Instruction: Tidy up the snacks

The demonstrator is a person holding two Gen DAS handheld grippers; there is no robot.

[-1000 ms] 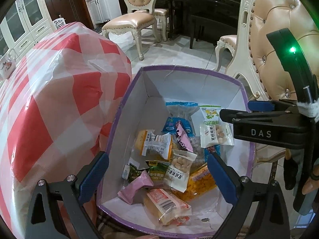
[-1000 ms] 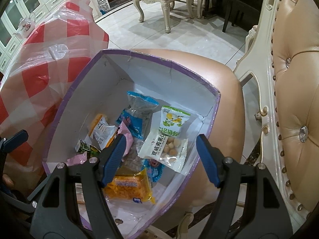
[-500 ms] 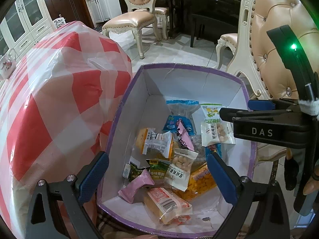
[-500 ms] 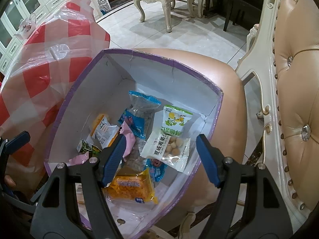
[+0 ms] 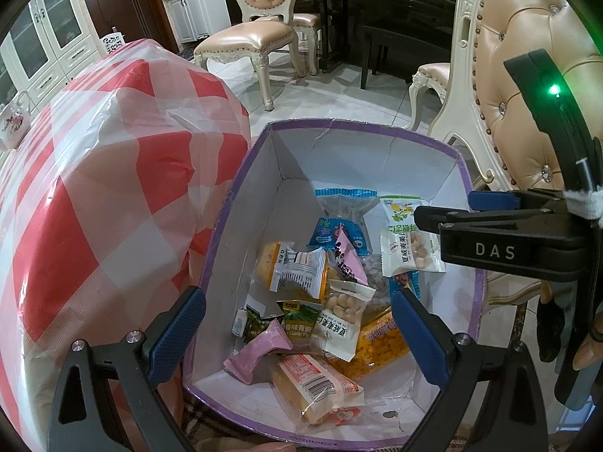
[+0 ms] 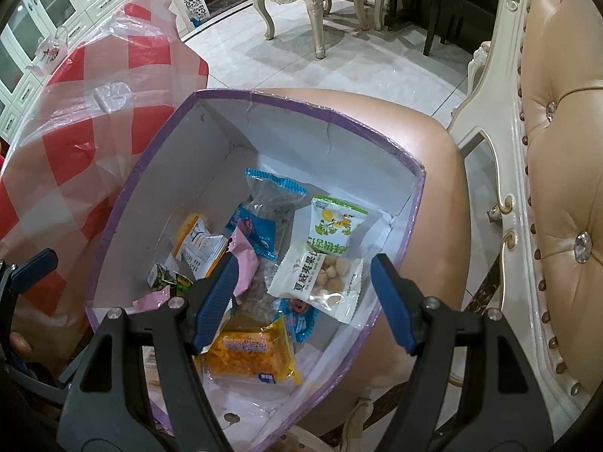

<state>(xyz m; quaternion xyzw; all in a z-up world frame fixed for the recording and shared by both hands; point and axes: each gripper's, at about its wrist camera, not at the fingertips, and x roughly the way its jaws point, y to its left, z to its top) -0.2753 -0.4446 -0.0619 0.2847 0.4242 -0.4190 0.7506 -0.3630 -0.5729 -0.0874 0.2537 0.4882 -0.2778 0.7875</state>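
A purple-edged cardboard box [image 5: 377, 128] [image 6: 301, 103] stands on a tan chair seat [image 6: 429, 158] and holds several snack packets. Among them are a white nut packet [image 5: 409, 252] [image 6: 320, 282], a green-and-white packet [image 6: 335, 226], a blue packet [image 5: 339, 226] [image 6: 264, 218], a pink packet [image 5: 260, 350] and an orange packet [image 6: 252, 354]. My left gripper [image 5: 297, 331] is open and empty above the box's near end. My right gripper [image 6: 305, 301] is open and empty above the box's right side; its body also shows in the left wrist view [image 5: 501, 248].
A table with a red-and-white checked cloth [image 5: 113, 196] [image 6: 94, 113] stands close against the box's left side. The padded chair back [image 6: 557, 188] rises on the right. More chairs [image 5: 256, 37] and a dark piano [image 5: 395, 7] stand on the tiled floor beyond.
Both grippers have drifted slightly over the box; the box sits a little lower in both views. Nothing was picked up or let go.
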